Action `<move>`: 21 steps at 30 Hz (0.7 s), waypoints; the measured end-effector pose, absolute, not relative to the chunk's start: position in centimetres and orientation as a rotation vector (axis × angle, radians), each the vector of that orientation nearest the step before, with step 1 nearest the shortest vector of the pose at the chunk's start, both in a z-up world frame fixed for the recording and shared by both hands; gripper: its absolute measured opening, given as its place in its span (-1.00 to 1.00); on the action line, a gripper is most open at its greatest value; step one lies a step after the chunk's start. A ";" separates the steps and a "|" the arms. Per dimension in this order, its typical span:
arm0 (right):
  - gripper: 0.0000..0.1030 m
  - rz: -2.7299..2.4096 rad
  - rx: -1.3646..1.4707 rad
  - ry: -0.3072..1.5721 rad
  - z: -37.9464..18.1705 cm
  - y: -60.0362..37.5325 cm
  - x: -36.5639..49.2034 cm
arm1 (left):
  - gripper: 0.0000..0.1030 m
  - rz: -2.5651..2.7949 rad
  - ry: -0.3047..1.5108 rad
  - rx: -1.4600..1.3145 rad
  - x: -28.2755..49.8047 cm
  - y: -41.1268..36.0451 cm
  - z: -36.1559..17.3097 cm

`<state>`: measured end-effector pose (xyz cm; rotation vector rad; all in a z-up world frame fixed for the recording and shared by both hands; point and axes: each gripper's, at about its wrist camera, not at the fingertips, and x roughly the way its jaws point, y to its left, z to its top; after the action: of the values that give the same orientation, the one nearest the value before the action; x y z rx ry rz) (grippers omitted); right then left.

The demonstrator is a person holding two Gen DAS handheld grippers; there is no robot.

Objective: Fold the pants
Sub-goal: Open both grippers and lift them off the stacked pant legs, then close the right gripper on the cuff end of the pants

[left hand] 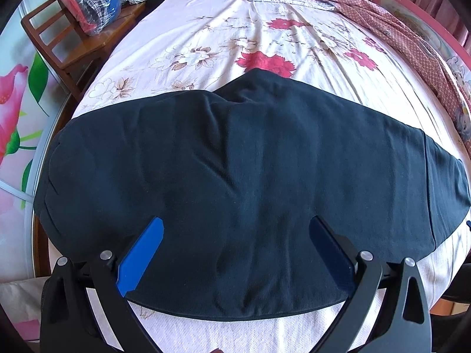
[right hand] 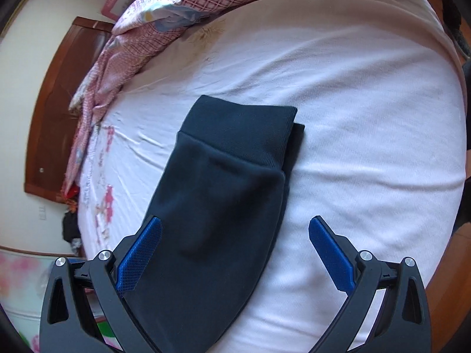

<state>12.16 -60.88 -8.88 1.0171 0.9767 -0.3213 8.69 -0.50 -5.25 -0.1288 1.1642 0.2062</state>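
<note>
Item: dark pants [left hand: 235,176], laid flat across the flowered bed [left hand: 250,38] with legs stacked, spread directly beneath and ahead of the left tool [left hand: 235,229], whose fingers stand wide apart on nothing. Ribbed cuff end [right hand: 244,129] lies ahead of the right tool [right hand: 235,229], fingers likewise spread and empty, the leg running under its left finger. Handling, judged: soft, light, limp knit, prone to sag and wrinkle; best pinched through both layers at cuff edge or waistband corners.
</note>
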 end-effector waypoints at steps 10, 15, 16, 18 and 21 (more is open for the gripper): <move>0.68 -0.273 0.962 0.953 -10.1 -60.8 13.6 | 0.94 0.199 1.184 -0.137 9.2 -0.7 -5.9; 0.01 -0.244 1.016 0.923 -10.3 -61.5 12.2 | 0.94 0.190 1.185 -0.127 9.2 -1.0 -5.8; -0.04 -0.237 1.014 0.929 -10.4 -61.6 12.1 | 0.94 0.188 1.186 -0.128 9.2 -1.1 -5.8; -0.10 -0.247 0.979 0.955 -10.2 -61.4 12.0 | 0.94 0.182 1.192 -0.131 9.3 -1.1 -5.8; -0.10 -0.217 0.985 0.934 -9.9 -61.2 12.0 | 0.94 0.179 1.185 -0.137 9.3 -1.2 -5.7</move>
<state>11.96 -61.18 -9.86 0.9850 0.9335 -0.2169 9.26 -1.22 -5.67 -0.1373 1.1851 0.1791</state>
